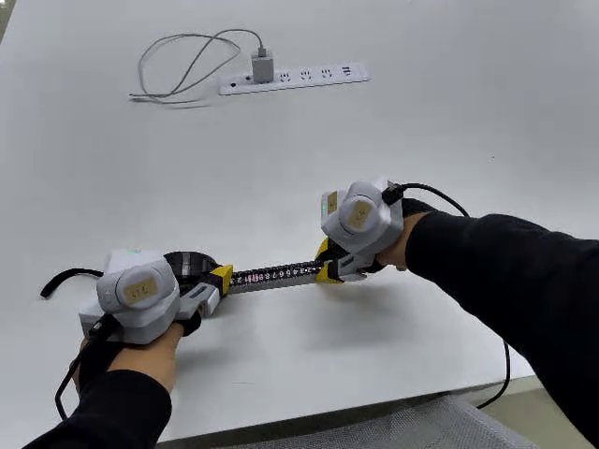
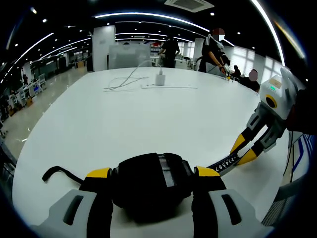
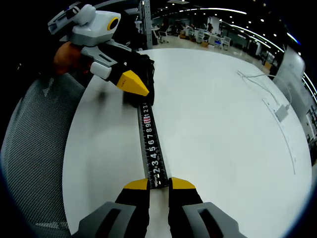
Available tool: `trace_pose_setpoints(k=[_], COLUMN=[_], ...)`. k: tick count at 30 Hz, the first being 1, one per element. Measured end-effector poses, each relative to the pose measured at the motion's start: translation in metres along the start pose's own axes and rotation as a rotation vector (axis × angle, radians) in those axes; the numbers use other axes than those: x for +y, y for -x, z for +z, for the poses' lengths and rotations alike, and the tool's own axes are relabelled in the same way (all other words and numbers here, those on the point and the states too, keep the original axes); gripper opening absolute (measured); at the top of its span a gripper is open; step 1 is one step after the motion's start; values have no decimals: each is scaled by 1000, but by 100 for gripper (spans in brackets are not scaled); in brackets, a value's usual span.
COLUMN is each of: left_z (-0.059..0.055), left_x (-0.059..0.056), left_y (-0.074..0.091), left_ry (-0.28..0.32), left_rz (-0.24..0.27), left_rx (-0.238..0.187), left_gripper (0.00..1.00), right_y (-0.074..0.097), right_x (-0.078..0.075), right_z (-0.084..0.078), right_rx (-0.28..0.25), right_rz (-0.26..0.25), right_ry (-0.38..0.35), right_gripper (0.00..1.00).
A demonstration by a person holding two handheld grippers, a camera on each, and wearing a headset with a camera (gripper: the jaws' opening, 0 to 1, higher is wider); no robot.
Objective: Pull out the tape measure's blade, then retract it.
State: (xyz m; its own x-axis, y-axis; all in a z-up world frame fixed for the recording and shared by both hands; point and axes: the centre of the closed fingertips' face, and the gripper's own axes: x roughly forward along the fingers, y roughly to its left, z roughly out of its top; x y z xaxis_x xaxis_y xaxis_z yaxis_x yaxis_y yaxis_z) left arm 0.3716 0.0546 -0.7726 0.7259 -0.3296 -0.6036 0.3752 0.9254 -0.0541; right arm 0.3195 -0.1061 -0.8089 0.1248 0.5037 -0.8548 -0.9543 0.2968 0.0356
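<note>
Left gripper (image 2: pixel 153 172), at bottom centre of its view, clamps the black tape measure case (image 2: pixel 148 193); right gripper (image 3: pixel 159 184) pinches the drawn-out blade (image 3: pixel 150 141) at its tip.

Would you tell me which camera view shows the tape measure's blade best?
The right gripper view: the blade runs lengthwise from the right gripper to the case, numerals readable. The head view shows a short strip; the left gripper view, a stub past the case.

The head view looks steeply down on the tape measure (image 1: pixel 190 267) from above. The left gripper view sits low, right behind it; the right gripper view faces it along the blade (image 3: pixel 150 144), which all three share.
</note>
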Motion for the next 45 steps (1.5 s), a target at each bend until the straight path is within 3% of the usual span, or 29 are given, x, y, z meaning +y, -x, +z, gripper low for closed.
trace_pose_setpoints(k=[45], left_z=[0], left_x=[-1], left_y=[-1], left_ry=[-14], left_rz=[6], left_rx=[14], left_gripper=[61], right_y=[-6], right_x=[1], right_z=[10], right_rx=[-15], right_rz=[1], right_ry=[-6], right_gripper=[10])
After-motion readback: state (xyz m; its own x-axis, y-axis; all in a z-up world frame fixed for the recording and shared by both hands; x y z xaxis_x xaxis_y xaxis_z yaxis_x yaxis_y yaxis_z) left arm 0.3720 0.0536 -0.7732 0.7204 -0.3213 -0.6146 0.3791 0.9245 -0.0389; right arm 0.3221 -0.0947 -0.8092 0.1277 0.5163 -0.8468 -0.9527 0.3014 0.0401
